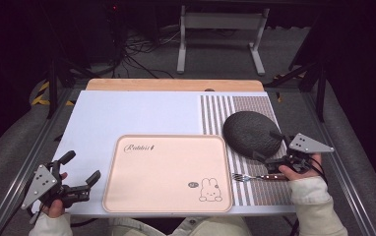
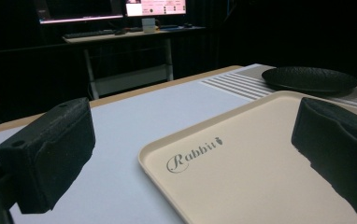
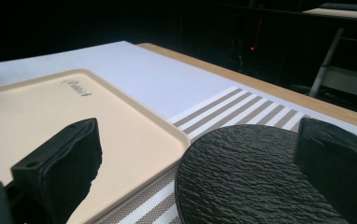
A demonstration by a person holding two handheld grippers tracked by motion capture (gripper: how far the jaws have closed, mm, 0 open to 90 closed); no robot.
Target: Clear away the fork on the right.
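Note:
A beige tray [image 1: 166,172] with a rabbit print lies at the table's front middle. To its right, a black textured plate [image 1: 251,133] rests on a striped placemat [image 1: 215,110]. A fork [image 1: 247,177] with a brown handle lies on the mat in front of the plate. My left gripper [image 1: 81,168] is open at the tray's left edge and holds nothing. In the left gripper view, the left gripper [image 2: 190,158] looks across the tray [image 2: 260,186] toward the plate [image 2: 310,78]. My right gripper [image 1: 267,146] is open at the plate's near right rim. The right gripper [image 3: 200,172] has its jaws spread either side of the plate [image 3: 251,177], beside the tray [image 3: 50,112].
The white table top [image 1: 127,113] has a wooden strip [image 1: 176,84] along its far edge and metal rails at both sides. Beyond it, a desk frame [image 1: 220,39] and cables lie on the floor. Monitors [image 2: 120,8] glow on a far desk.

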